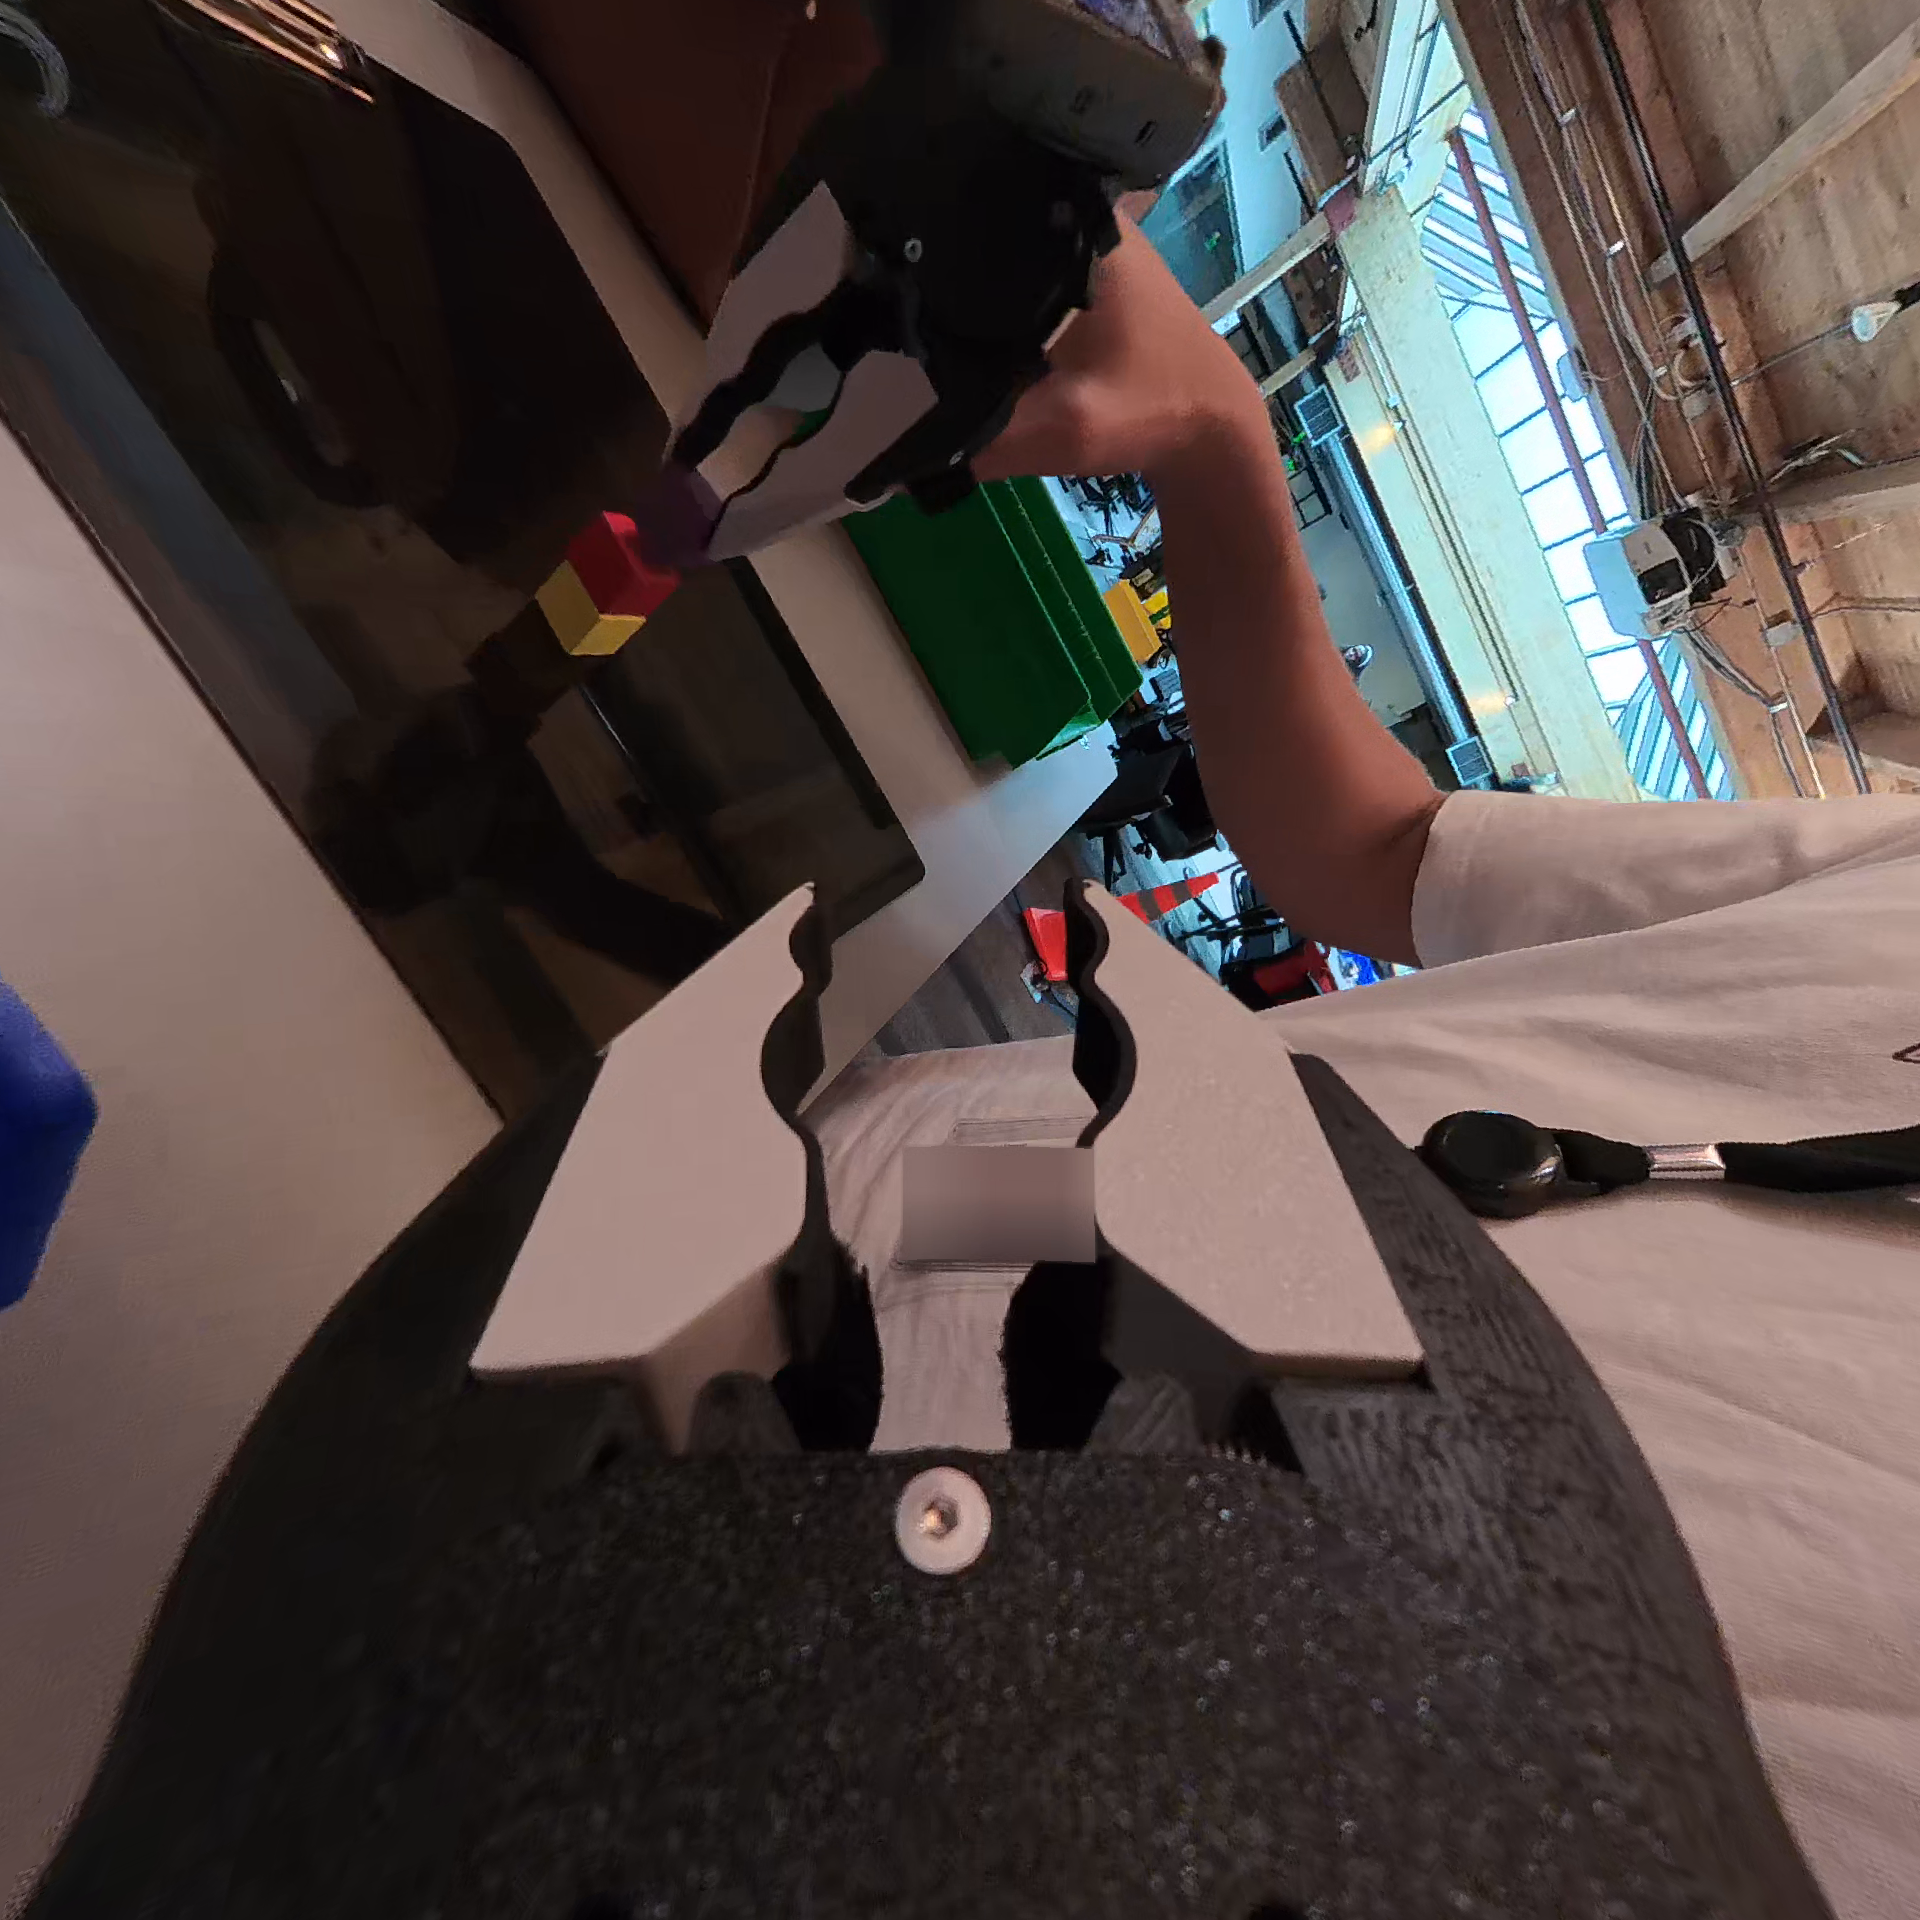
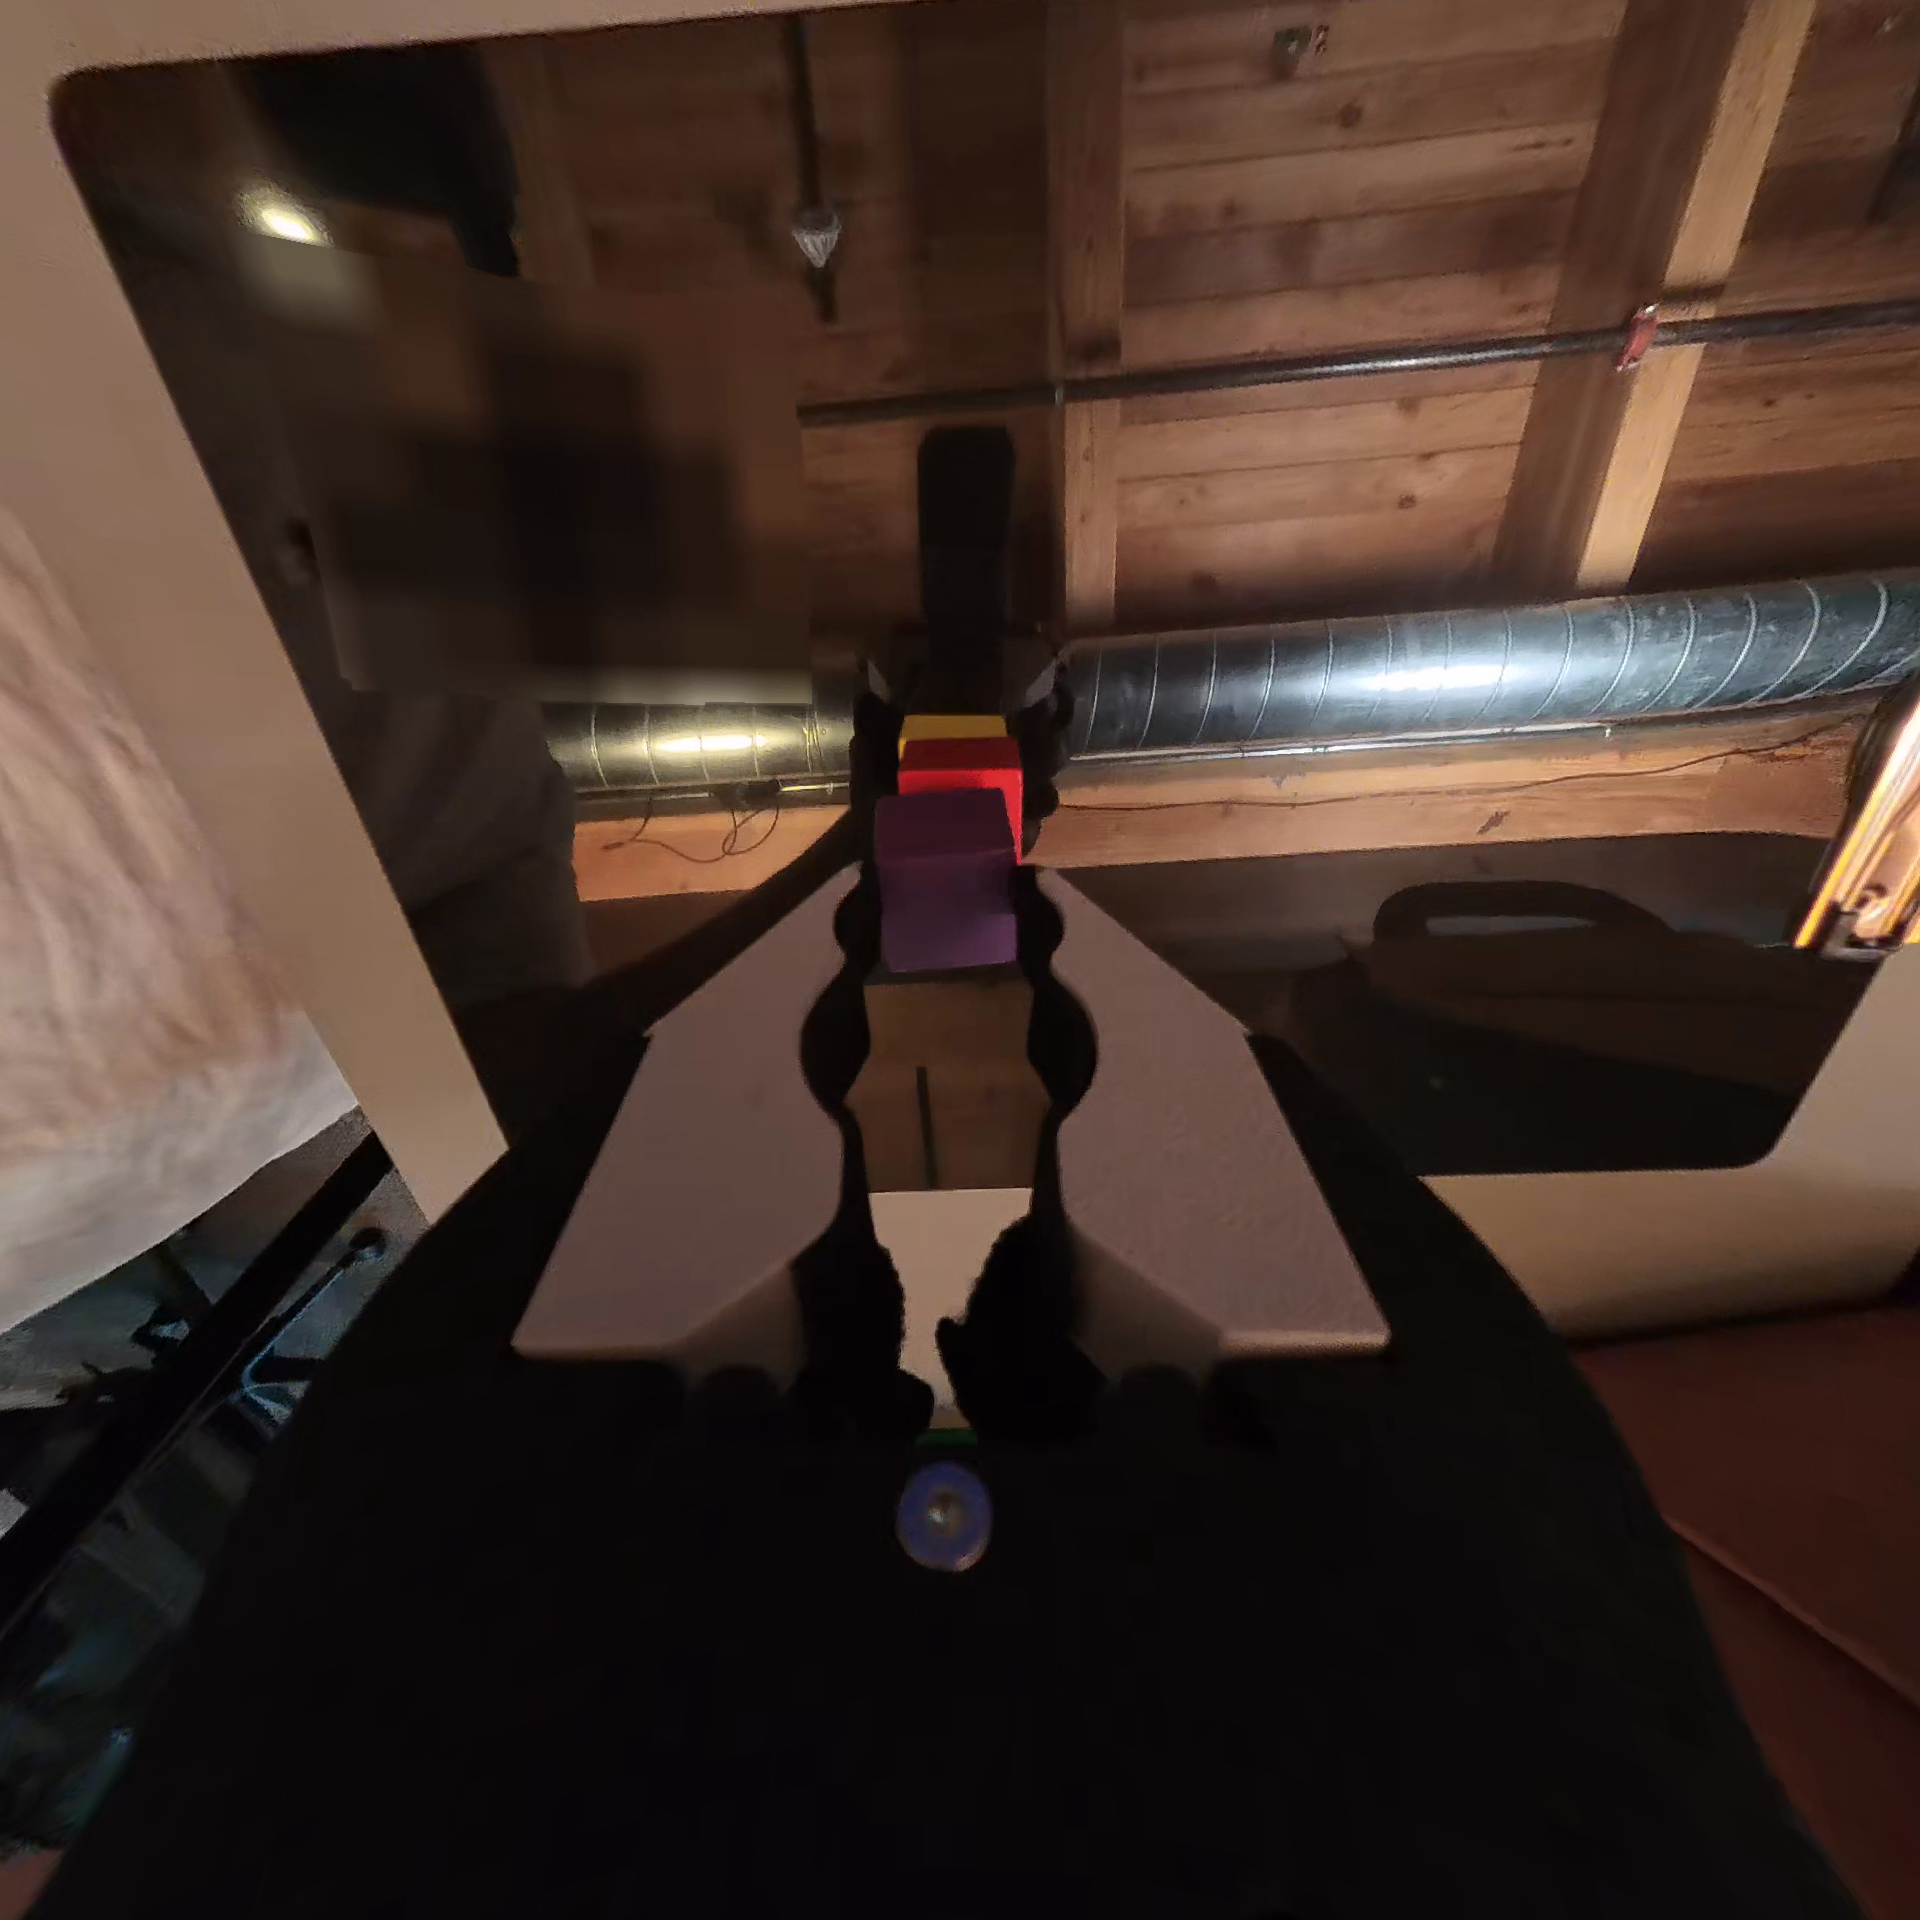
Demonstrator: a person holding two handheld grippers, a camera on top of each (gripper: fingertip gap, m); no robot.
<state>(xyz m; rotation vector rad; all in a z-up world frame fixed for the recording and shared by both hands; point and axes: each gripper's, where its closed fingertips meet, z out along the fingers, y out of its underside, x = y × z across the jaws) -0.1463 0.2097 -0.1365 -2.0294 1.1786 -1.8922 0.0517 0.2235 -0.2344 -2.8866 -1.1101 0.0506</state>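
Note:
A stack of cubes stands on a dark glossy panel (image 2: 1351,312): a yellow cube (image 2: 951,726) at the bottom, then a red cube (image 2: 956,767). My right gripper (image 2: 943,883) is shut on a purple cube (image 2: 943,894) and holds it on top of the red one. In the left wrist view the right gripper (image 1: 717,488), the purple cube (image 1: 675,520), the red cube (image 1: 618,566) and the yellow cube (image 1: 587,613) show farther off. My left gripper (image 1: 943,894) is open and empty, held away from the stack and pointing toward a person's white shirt (image 1: 1558,1039).
The glossy panel (image 1: 416,520) lies on a white table (image 1: 156,935). Green bins (image 1: 987,613) stand on the table beyond the stack. A blue object (image 1: 31,1143) shows at the left edge. A brown surface (image 2: 1766,1507) lies at the lower right. A person's bare forearm (image 1: 1247,571) holds the right gripper.

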